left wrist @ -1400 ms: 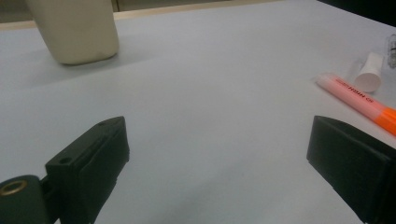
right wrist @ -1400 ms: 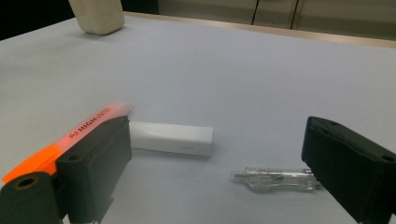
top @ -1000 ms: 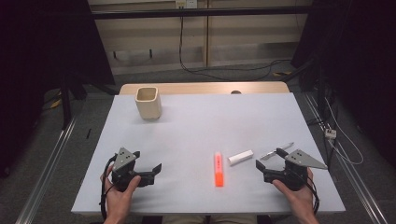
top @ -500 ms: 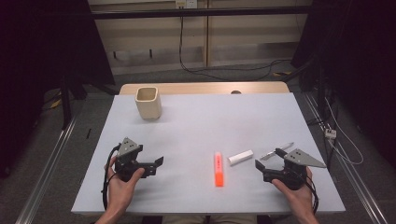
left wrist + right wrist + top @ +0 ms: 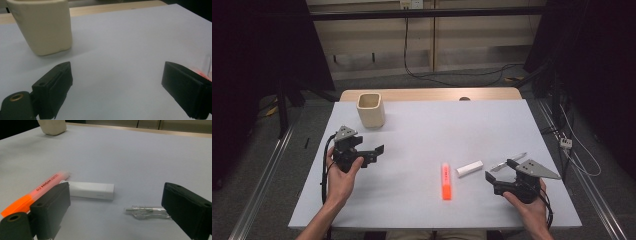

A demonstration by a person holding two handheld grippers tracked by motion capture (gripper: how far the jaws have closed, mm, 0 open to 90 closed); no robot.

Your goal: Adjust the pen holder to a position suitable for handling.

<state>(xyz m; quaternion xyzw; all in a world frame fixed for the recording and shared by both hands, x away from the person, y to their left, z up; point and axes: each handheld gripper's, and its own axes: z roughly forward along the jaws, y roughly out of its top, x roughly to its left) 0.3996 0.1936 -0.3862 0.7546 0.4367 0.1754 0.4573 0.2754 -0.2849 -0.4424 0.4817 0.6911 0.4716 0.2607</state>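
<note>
The person's left gripper (image 5: 373, 151) sits up off the white table (image 5: 462, 125), just in front of the cream cup (image 5: 371, 109) at the far left. Its jaws stand wide with nothing between them, though they have just been closing a touch. From the left gripper view (image 5: 115, 92) the cup (image 5: 42, 25) stands upright a little beyond the left jaw, apart from it, with bare tabletop (image 5: 125, 37) under the gap.

The right gripper (image 5: 497, 181) rests near the front right corner, jaws spread wide and empty. Just ahead of it lie three small things in a loose row — an orange highlighter (image 5: 446, 181), a short white stick-shaped piece (image 5: 469, 168) and a clear, pen-like tool (image 5: 508, 164). In the right gripper view (image 5: 115, 212) the highlighter (image 5: 42, 187) runs partly behind the left jaw, the white piece (image 5: 91, 190) lies flat beside it, and the clear tool (image 5: 147, 211) lies near the right jaw — what it is exactly I can't quite make out. None of the three is touched by either gripper.
</note>
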